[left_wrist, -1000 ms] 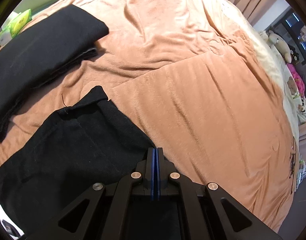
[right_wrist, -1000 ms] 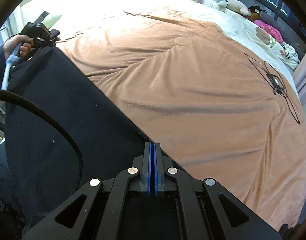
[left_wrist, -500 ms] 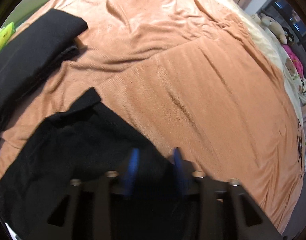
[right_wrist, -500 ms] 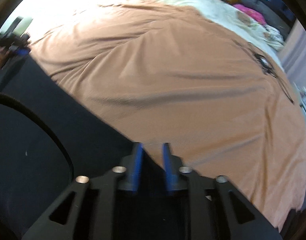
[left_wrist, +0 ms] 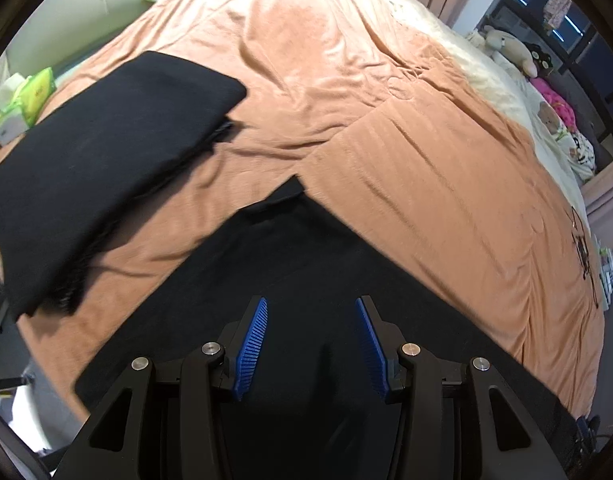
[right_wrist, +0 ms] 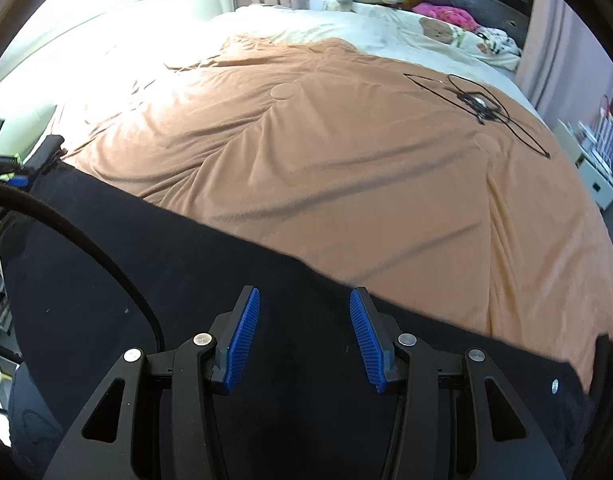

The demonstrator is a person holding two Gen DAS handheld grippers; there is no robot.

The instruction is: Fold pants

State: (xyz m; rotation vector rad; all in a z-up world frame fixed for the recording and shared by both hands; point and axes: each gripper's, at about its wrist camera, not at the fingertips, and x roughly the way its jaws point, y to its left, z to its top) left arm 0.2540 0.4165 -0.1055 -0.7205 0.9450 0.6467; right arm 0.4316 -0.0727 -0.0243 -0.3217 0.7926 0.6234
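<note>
Black pants (left_wrist: pixel 306 264) lie spread flat on the near edge of an orange bedspread (left_wrist: pixel 426 184); they also show in the right wrist view (right_wrist: pixel 154 256). My left gripper (left_wrist: pixel 311 308) is open and empty, its blue pads above the pants' near corner. My right gripper (right_wrist: pixel 305 298) is open and empty above the pants' long edge. The left gripper (right_wrist: pixel 22 168) shows at the far left of the right wrist view, at the pants' other end.
A folded black garment (left_wrist: pixel 106 152) lies at the left on the bedspread. A green packet (left_wrist: pixel 30 94) sits beyond it. Soft toys (left_wrist: pixel 510 50) and a pale quilt (right_wrist: pixel 386 24) lie at the far end. A black cable (right_wrist: pixel 478 106) lies on the bedspread at the right.
Both grippers were shut on the pants' edge and have opened, letting the pants go. The pants now lie flat on the bed.
</note>
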